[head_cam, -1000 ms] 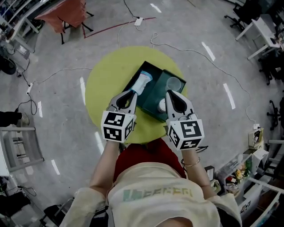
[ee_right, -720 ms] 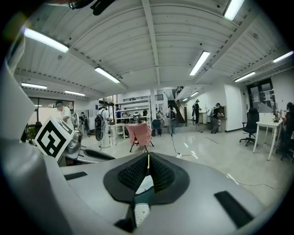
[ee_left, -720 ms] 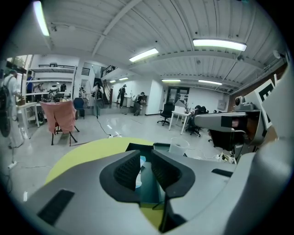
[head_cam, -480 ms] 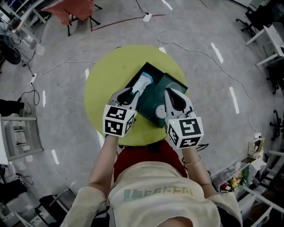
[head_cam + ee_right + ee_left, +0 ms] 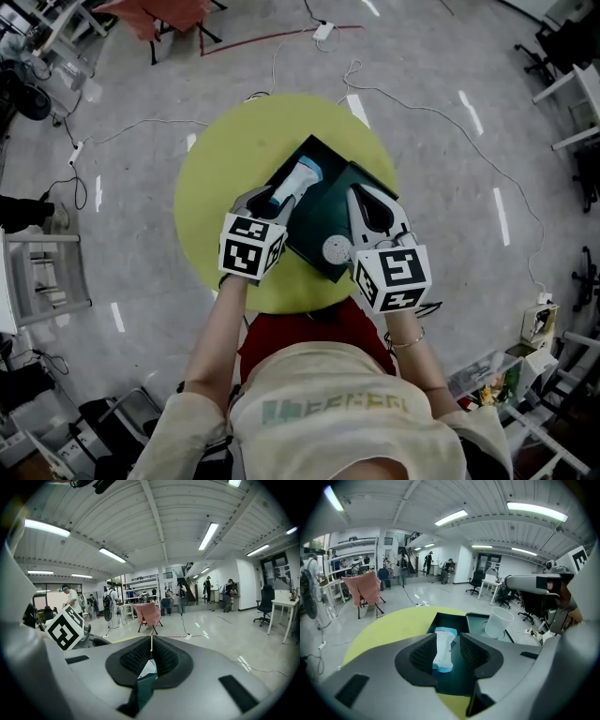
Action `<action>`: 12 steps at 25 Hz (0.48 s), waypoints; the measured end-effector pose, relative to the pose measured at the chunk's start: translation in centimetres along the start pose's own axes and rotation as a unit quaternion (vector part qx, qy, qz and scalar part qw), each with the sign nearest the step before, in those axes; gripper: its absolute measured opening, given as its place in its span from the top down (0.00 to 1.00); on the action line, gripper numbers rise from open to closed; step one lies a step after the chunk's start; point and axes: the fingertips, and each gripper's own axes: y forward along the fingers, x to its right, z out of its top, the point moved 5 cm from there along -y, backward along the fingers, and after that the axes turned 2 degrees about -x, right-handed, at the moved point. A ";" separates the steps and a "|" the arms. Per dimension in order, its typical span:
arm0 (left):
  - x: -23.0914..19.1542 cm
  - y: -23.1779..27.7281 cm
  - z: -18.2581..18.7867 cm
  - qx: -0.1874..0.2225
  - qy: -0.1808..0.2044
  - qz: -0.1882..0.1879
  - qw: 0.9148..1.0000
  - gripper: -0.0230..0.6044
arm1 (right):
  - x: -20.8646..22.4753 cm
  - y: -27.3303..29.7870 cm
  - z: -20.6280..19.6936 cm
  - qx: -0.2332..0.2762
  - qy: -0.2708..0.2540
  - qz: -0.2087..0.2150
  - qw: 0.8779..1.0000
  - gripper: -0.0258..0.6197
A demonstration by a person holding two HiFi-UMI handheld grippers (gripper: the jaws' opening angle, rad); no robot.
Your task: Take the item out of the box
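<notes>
— So, what was carrying everything?

— A round yellow-green counter. The dark teal box lay open on it in two halves side by side.

— And why were both claws over it?

— My reading: one to fetch, one to steady. The left claw pointed along the left half with its jaws opening. The white-and-blue packet lay between the pads, but neither pad pressed on it. It looked lined up for a grab, not carrying anything. The right claw had its jaws drawn together at the tips. A strip of the box's teal wall showed in the gap beneath them, though I couldn't tell whether it was pinched. Keeping the box from sliding would explain that position.

— What was in each half?

— The right half held a translucent plastic cup, standing upright. The left half held the packet, flat on the bottom and running lengthwise, so the item was not out yet. Smallest of all, a round white disc sat at the near edge of the right half, just beside the right claw.
</notes>
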 end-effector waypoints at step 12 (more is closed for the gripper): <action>-1.1 3.4 -0.4 -0.055 -0.009 -0.004 0.998 0.69 | 1.1 3.1 -0.1 -0.023 -0.007 0.030 0.999 0.90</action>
